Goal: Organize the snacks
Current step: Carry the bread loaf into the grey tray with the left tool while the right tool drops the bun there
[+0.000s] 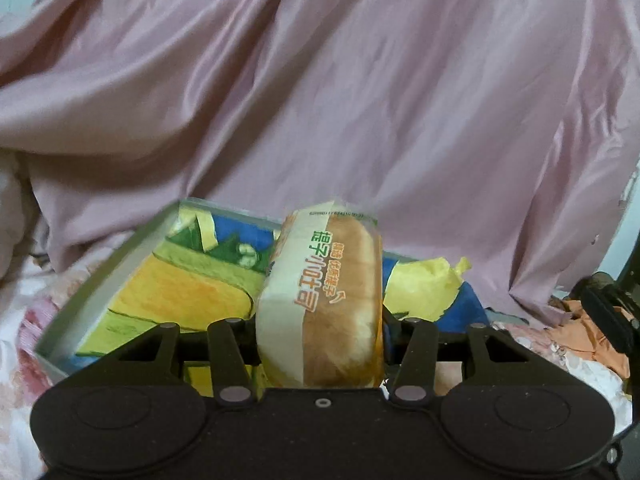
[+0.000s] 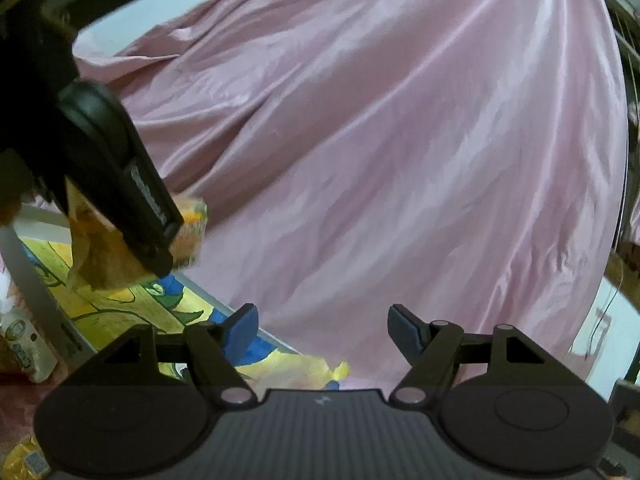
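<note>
A wrapped small toast loaf point(image 1: 320, 304) in a clear and white packet with green and orange print stands on end between the jaws of my left gripper point(image 1: 320, 332), which is shut on it above a shallow box point(image 1: 100, 280). The box has white walls and a yellow, green and blue picture on its floor. In the right wrist view the left gripper point(image 2: 168, 256) reaches in from the upper left, with the loaf packet point(image 2: 194, 220) showing past its tip over the box point(image 2: 36, 280). My right gripper point(image 2: 322, 330) is open, nothing between its blue pads point(image 2: 240, 330).
Pink satin cloth point(image 1: 360, 100) fills the background in both views. Crumpled yellow paper point(image 1: 428, 288) lies at the box's right end. A small white bottle point(image 2: 24, 344) stands left of the box. Floral bedding point(image 1: 16, 320) lies at the left, orange fabric point(image 1: 580, 328) at the right.
</note>
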Demonstrator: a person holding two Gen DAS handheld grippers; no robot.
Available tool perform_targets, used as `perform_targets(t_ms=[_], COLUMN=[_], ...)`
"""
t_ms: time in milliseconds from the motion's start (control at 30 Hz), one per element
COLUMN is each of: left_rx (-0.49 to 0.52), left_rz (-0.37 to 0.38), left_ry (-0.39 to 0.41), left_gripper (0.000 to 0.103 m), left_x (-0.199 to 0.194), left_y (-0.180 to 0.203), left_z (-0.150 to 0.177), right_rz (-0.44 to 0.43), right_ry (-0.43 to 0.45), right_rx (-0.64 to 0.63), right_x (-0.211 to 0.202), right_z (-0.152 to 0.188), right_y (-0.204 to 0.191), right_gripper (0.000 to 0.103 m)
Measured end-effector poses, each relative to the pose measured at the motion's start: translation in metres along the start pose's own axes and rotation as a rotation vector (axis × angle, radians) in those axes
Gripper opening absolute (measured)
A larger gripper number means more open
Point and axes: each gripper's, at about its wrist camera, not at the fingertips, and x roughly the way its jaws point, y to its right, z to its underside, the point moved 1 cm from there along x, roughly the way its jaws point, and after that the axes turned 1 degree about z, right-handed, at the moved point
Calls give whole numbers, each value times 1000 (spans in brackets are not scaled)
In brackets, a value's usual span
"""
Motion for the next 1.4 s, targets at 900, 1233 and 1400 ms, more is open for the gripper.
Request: perform_targets(t_ms=[900,1233,1400], left_rx=[46,93,131], left_rz=[-81,-57,-35], left_ry=[113,146,133], left_gripper=[102,102,102], left_x=[-89,-148,-170], left_y=[-7,-14,-17], left_z=[18,52,74], right_rz=[-58,-102,-129], right_ry=[-6,-37,-104], right_rx=[159,234,265], right_x=[-39,-85,-106], right_z=[-7,-13,-10], right_y=[23,41,43], right_gripper=[103,103,103])
